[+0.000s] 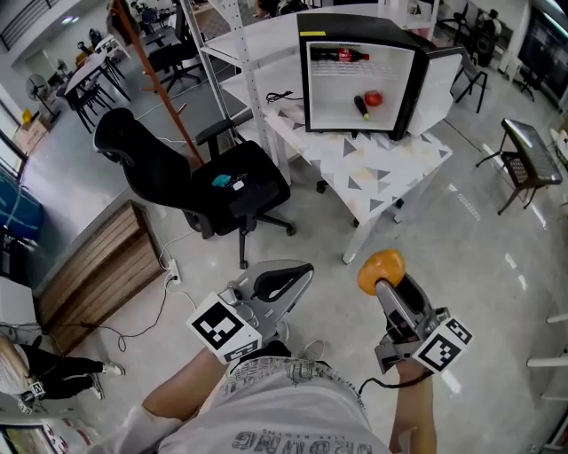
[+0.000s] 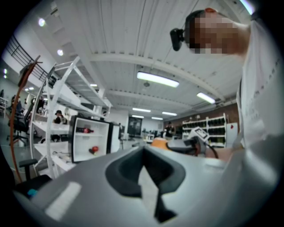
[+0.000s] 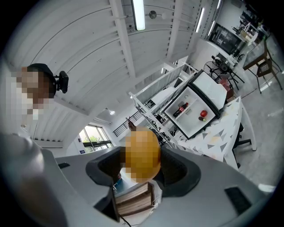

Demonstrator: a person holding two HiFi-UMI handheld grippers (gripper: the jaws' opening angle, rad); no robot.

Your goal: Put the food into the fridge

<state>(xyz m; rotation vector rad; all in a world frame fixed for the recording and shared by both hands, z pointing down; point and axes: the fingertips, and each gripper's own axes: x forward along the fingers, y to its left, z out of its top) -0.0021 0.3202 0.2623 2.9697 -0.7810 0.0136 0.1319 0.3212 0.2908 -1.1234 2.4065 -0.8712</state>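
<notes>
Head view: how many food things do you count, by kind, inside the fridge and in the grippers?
bottle, upper level of the fridge: 1
red round fruit, lower level: 1
dark oblong item beside it: 1
orange fruit, held in the right gripper: 1
Total: 4

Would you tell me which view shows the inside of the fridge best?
The head view: the open fridge faces the camera, bottle above, red fruit below. Both gripper views show it small and far; the right one tilts it.
</notes>
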